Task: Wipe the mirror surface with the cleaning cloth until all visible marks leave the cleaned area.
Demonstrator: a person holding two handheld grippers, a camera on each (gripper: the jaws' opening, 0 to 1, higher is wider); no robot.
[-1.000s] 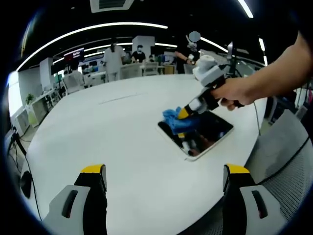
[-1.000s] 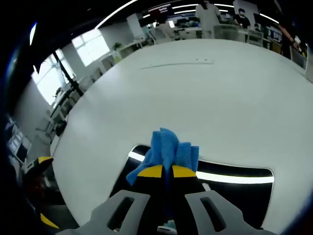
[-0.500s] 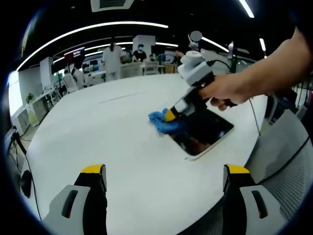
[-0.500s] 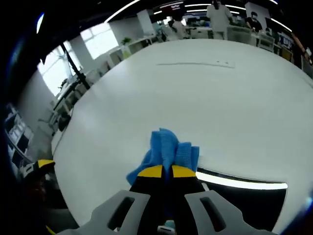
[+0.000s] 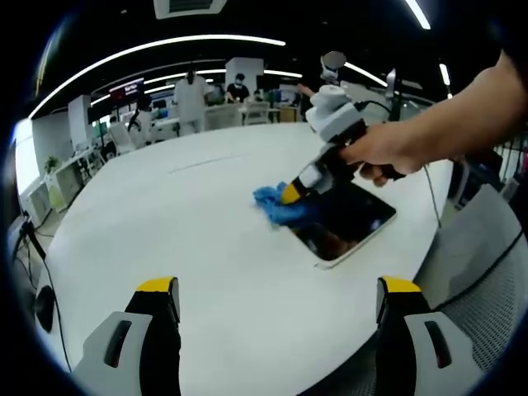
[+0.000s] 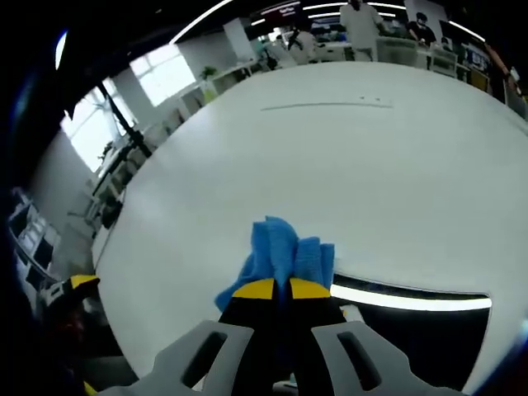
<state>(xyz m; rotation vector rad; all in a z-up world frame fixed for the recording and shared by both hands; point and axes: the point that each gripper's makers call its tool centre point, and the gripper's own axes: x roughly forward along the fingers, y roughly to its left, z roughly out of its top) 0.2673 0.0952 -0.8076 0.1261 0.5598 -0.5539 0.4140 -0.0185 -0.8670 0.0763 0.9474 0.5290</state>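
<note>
A rectangular mirror (image 5: 351, 224) with a white frame lies flat on the white table (image 5: 165, 223), reflecting dark ceiling. The blue cleaning cloth (image 5: 279, 208) rests at the mirror's far-left corner, partly over the table. My right gripper (image 5: 295, 190), held by a hand, is shut on the cloth and presses it down. In the right gripper view the blue cleaning cloth (image 6: 285, 257) bunches up above the shut right gripper (image 6: 275, 289), with the mirror (image 6: 421, 330) at lower right. My left gripper (image 5: 276, 297) hangs open over the table's near edge, well short of the mirror, holding nothing.
The large round white table (image 6: 330, 157) stretches far beyond the mirror. A grey mesh chair (image 5: 483, 280) stands at the right by the table's edge. People (image 5: 191, 99) and desks are far off in the background. A cable (image 5: 429, 194) trails near the mirror's right side.
The right gripper carried the cloth from the middle of the mirror out to its far-left corner, then drew back slightly toward the mirror. The left gripper stayed still.
</note>
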